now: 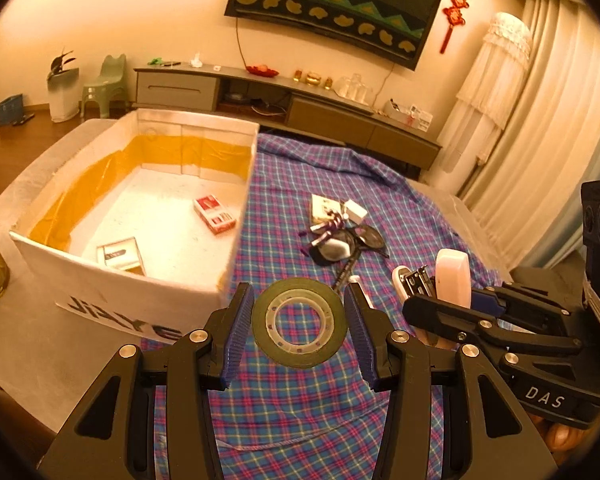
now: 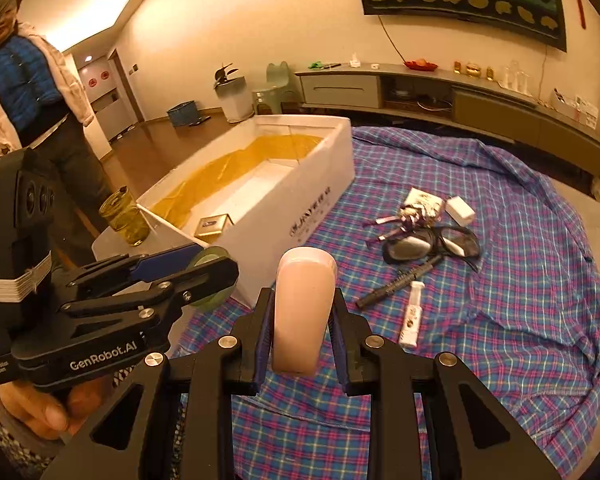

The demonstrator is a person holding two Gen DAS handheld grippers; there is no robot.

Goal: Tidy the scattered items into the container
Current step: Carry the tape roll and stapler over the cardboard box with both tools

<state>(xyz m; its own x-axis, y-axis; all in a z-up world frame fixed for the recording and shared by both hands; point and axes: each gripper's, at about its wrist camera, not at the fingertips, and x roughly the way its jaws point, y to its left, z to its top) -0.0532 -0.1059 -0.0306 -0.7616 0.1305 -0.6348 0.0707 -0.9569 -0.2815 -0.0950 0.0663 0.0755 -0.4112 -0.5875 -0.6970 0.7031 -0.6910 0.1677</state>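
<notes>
Two packets are already lying in the white box [image 1: 148,216]. A tape roll [image 1: 299,322] is gripped by the left tool [image 1: 299,324], a pink case [image 2: 303,312] by the right tool [image 2: 300,334]. Glasses [image 2: 456,242], a pen [image 2: 396,284] and small items are left on the plaid cloth [image 2: 520,280].

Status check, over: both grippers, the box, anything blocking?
Left gripper shut on tape roll. Right gripper shut on pink case. White box open, path clear.
</notes>
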